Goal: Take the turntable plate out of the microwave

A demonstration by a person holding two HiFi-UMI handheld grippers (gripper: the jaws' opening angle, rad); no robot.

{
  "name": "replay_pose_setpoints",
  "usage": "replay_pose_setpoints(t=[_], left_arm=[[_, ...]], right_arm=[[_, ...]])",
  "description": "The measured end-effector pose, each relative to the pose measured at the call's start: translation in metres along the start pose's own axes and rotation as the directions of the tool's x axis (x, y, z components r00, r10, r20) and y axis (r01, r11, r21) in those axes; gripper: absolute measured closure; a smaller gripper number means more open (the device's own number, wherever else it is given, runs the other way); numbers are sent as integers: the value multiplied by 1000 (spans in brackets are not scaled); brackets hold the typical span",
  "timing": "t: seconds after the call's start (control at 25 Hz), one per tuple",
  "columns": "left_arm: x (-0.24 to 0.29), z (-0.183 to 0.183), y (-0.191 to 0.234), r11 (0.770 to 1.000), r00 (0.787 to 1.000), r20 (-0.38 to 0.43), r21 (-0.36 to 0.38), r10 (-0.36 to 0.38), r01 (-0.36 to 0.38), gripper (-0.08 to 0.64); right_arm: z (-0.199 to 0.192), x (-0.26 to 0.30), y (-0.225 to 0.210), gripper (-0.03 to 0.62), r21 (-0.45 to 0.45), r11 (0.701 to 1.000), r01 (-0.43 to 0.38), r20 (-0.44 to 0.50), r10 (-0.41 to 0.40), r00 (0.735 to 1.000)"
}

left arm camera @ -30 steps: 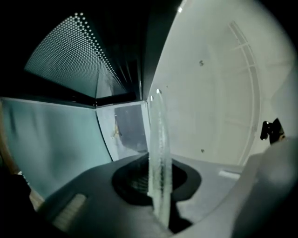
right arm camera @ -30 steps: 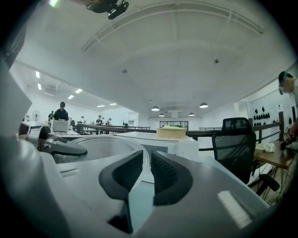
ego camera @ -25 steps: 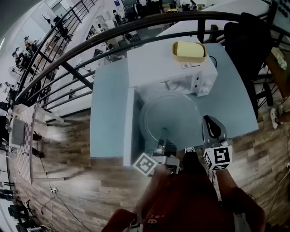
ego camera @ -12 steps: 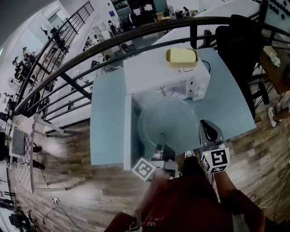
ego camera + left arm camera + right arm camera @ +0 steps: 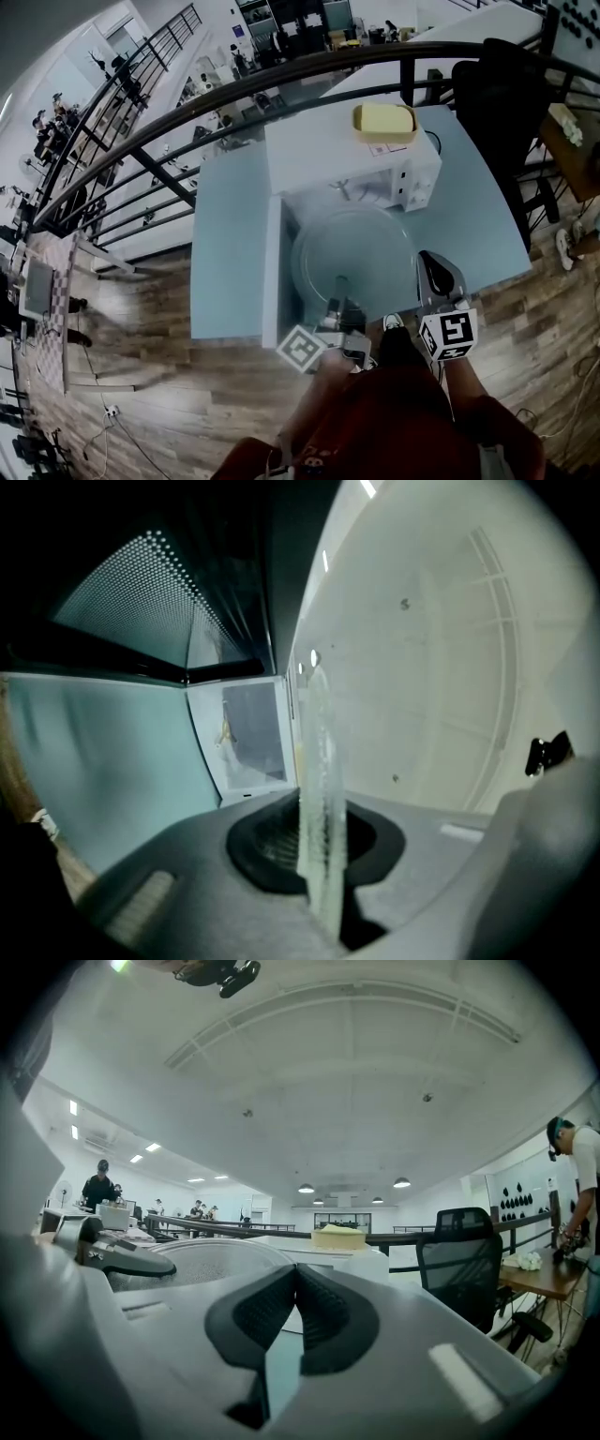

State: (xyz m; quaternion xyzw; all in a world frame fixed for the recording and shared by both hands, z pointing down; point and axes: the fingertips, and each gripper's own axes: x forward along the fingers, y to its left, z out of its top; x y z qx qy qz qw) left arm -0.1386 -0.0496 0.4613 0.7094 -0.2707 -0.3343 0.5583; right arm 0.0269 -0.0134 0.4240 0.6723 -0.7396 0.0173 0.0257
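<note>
The round clear glass turntable plate (image 5: 361, 251) hangs level in front of the white microwave (image 5: 328, 150), outside its cavity. My left gripper (image 5: 339, 283) is shut on the plate's near rim. In the left gripper view that rim (image 5: 317, 789) runs edge-on between the two dark pads (image 5: 272, 841). My right gripper (image 5: 434, 264) sits just right of the plate, apart from it, shut with nothing in it. The right gripper view shows its pads (image 5: 323, 1312) pressed together, with the plate (image 5: 220, 1258) off to the left.
The microwave door (image 5: 272, 272) stands open at the plate's left; its dotted mesh (image 5: 141, 592) shows in the left gripper view. A yellow block in a tray (image 5: 384, 120) lies on the microwave. The pale blue table (image 5: 225, 234) ends near me. A black chair (image 5: 459, 1241) stands right, a railing (image 5: 281, 80) behind.
</note>
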Motion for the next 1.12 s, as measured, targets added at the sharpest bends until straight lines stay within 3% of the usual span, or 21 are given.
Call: replay_pose_setpoints(t=[1.12], left_arm=[[-5,3,8,1000,1000,23,-24,-5,6,538]], right_arm=[[-4,1,10,591,-59,997,-54,-45,52,998]])
